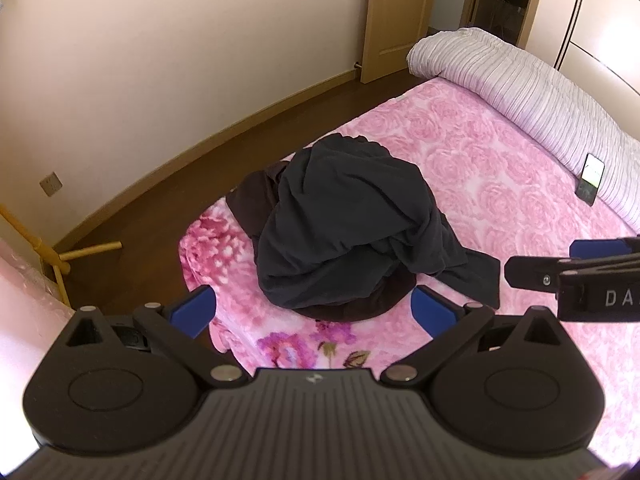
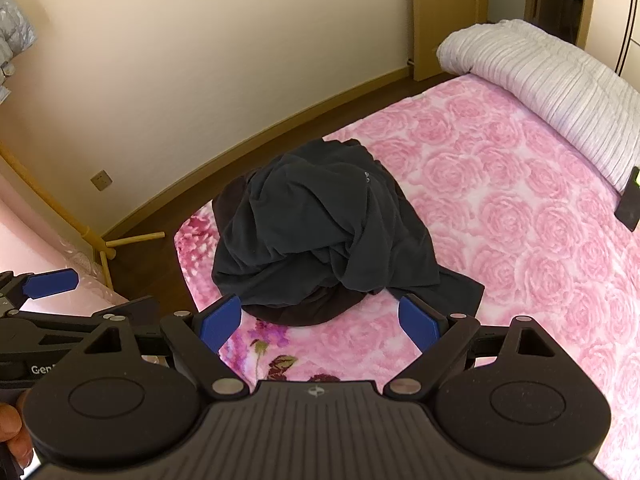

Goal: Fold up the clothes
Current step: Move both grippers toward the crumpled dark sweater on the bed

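Both grippers hover over the bed's near corner, and neither has touched cloth. The left gripper [image 1: 314, 312] holds its blue-padded fingers spread wide with nothing between them. Just ahead of its tips lies the dark clothes heap [image 1: 344, 232], crumpled into a mound on the pink rose blanket [image 1: 500, 160]. A darker brown garment [image 1: 256, 200] peeks out from under the heap on its far-left side and along its near edge. The right gripper [image 2: 320, 320] is likewise wide and empty, the heap sitting dead ahead of it, its near hem almost between the blue pads but apart from them. A flat tail of dark fabric trails right. The two grippers are close beside each other. Far right, a phone [image 1: 590, 178] leans against the rolled striped quilt [image 1: 520, 80].
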A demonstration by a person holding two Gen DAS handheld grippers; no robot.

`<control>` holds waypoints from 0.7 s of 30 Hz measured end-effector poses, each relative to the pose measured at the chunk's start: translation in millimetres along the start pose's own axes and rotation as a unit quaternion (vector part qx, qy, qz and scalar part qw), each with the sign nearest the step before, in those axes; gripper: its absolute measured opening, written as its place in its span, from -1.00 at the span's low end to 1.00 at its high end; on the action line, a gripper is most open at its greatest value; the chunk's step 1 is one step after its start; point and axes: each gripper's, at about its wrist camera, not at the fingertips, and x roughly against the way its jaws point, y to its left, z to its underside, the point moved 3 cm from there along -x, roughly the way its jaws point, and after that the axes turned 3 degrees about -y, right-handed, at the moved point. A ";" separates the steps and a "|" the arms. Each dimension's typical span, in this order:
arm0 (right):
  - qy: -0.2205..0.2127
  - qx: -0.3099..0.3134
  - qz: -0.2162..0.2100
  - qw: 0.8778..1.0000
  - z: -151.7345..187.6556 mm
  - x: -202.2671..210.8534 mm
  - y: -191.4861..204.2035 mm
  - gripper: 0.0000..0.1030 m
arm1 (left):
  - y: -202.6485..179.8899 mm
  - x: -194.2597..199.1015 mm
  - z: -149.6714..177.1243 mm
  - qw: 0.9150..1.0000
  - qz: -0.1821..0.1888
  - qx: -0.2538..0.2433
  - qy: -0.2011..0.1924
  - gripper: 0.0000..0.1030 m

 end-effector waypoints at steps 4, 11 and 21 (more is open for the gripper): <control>-0.001 0.000 0.000 1.000 0.1 -0.4 -2.5 0.72 | -3.5 -0.8 0.9 1.000 0.007 -0.001 -0.001 0.99; 0.000 -0.001 -0.003 1.000 -2.5 -1.7 -7.1 0.72 | -10.8 -5.8 -3.7 1.000 0.013 0.001 0.008 0.98; 0.003 0.003 -0.006 1.000 -3.1 -2.8 -10.9 0.72 | -18.0 -8.2 -2.4 1.000 0.010 -0.001 0.011 0.99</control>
